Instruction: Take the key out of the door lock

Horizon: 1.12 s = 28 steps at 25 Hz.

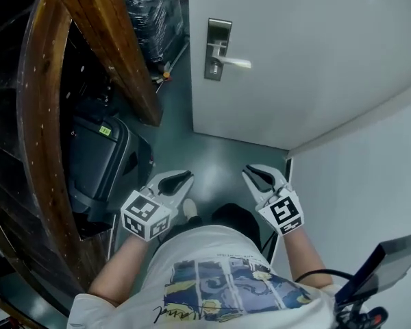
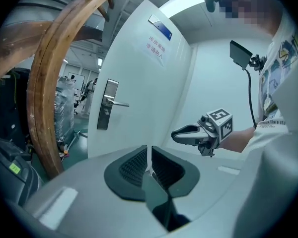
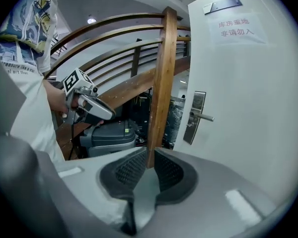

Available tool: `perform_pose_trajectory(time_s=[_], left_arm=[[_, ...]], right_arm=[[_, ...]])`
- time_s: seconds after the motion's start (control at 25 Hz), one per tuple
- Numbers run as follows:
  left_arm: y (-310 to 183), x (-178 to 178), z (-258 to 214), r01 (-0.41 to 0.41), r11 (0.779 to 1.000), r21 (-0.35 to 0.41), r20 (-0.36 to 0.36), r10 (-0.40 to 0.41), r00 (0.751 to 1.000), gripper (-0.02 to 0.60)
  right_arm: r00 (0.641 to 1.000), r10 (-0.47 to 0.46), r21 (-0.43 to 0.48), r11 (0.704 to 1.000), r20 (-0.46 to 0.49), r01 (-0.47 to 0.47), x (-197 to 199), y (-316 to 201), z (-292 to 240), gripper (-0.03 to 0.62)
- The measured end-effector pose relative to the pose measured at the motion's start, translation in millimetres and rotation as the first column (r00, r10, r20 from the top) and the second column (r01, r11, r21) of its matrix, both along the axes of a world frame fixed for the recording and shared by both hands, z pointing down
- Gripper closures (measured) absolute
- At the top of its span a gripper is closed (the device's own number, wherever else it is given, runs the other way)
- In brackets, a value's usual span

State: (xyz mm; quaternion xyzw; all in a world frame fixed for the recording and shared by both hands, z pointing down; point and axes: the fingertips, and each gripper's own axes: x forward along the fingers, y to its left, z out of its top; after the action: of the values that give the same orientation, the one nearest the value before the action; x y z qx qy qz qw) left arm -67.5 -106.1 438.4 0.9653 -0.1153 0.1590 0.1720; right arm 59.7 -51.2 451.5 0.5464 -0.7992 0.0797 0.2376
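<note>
The white door [image 1: 308, 53] stands ahead, with a metal lock plate [image 1: 218, 49] and a lever handle [image 1: 237, 63] on its left edge. I cannot make out a key on the plate at this distance. The lock plate also shows in the left gripper view [image 2: 105, 111] and in the right gripper view [image 3: 194, 117]. My left gripper [image 1: 181, 181] and right gripper [image 1: 257, 176] hang low in front of the body, well short of the door. Each one's jaws stand a narrow slit apart with nothing between them: left gripper [image 2: 149, 152], right gripper [image 3: 150, 155].
A curved wooden stair rail [image 1: 33, 115] and a slanting wooden post [image 1: 116, 53] stand at the left. A black case [image 1: 99, 157] sits behind them. Wrapped goods [image 1: 151, 12] stand beyond the door's edge. A white wall [image 1: 370, 184] closes the right side. The floor [image 1: 212, 163] is grey-green.
</note>
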Motion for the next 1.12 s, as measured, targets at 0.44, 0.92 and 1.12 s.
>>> perform_pose_trajectory(time_s=[0.44,0.92,1.12], left_arm=[[-74.4,53.6,11.3,0.081,0.991,-0.11,-0.05,-0.087,0.995,0.548],[-140.8,111.5,21.7,0.307,0.915,-0.261,-0.113,-0.345,0.932,0.534],[-158.4,132.4,28.7,0.374,0.88,-0.293,-0.129,-0.424,0.897,0.512]], right_arm=[[0.998,-0.046,0.033,0.998,-0.045,0.047,73.0,-95.8,-8.9,0.515],[0.936,-0.294,0.123,0.939,-0.192,0.32,140.8,-248.0,-46.9,0.467],[0.9,-0.394,0.087,0.906,-0.188,0.414,140.1,-282.3,-32.2,0.447]])
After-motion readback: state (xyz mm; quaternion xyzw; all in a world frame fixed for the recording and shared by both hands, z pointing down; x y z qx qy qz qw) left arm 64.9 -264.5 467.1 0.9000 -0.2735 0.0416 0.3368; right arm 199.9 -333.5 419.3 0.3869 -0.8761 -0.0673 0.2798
